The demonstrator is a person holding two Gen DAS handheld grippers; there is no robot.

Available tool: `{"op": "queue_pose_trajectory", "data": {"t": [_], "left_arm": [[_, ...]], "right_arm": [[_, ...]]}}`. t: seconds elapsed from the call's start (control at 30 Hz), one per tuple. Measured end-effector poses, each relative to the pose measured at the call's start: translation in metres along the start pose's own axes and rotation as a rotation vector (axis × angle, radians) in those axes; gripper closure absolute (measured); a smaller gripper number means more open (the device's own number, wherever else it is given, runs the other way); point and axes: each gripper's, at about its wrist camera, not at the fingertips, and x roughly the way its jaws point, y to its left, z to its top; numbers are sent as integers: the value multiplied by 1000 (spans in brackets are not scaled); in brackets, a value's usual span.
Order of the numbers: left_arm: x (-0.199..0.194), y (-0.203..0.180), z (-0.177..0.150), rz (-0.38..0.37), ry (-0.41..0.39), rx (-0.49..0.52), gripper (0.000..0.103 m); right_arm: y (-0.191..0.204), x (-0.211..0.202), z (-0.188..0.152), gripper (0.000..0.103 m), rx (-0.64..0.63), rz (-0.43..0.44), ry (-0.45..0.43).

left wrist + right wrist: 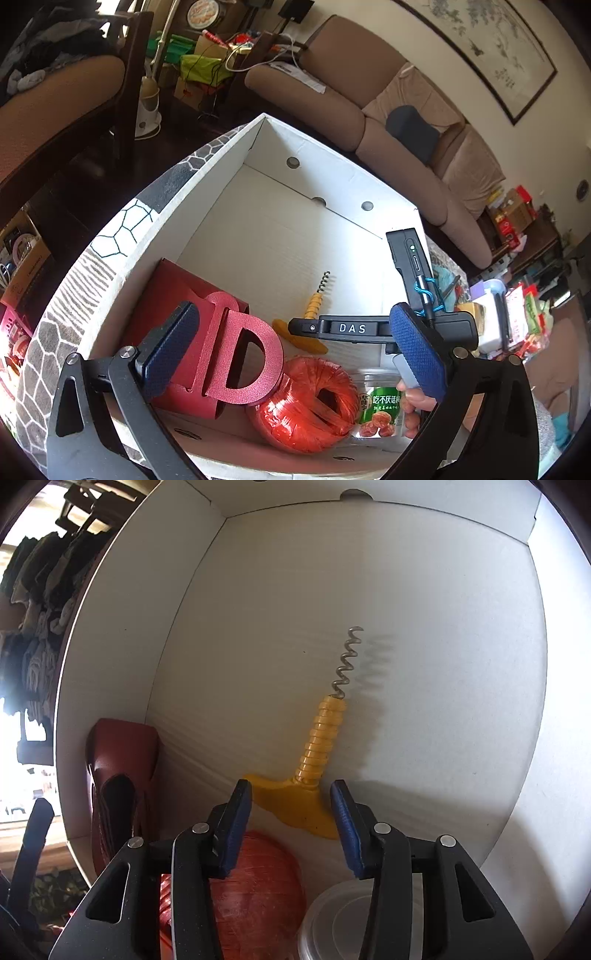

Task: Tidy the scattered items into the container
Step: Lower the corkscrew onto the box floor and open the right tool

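A white cardboard box (295, 147) with a patterned outside holds a yellow-handled corkscrew (314, 746), a red pouch (173, 291), a red spool of ribbon (306, 406) and a clear snack jar with a green label (380, 406). My left gripper (295, 350) is open above the box's near side; a red metal D-shaped piece (243, 362) sits between its fingers, touching only the left pad. My right gripper (291, 827) is open and empty inside the box, just above the corkscrew's handle. In the left wrist view the right gripper (295, 326) reaches in from the right.
A brown sofa (369, 110) stands behind the box. A chair (55, 110) is at the left. A cluttered side surface with packets (517, 314) lies to the right. The box's far half (406, 590) has bare white floor.
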Motion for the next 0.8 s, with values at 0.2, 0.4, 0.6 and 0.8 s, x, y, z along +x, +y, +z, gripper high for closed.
{"op": "queue_pose_trajectory", "data": {"t": [0.2,0.4,0.6,0.8], "left_arm": [[0,-4,0,42,-4,36,0],[-1,-7,-1,125,-26,84,0],[3,-28,-7,255,-51,216,0],[15,-52,-20,374,-58,348,0]], "right_arm": [[-4,-21,-1,45,-42,-78,-63],[6,-73,-16,36,-177,-165,-214],[32,-118,-68,26,-252,-202,-414],[54,-116,-110,17,-347,-323,-548]]}}
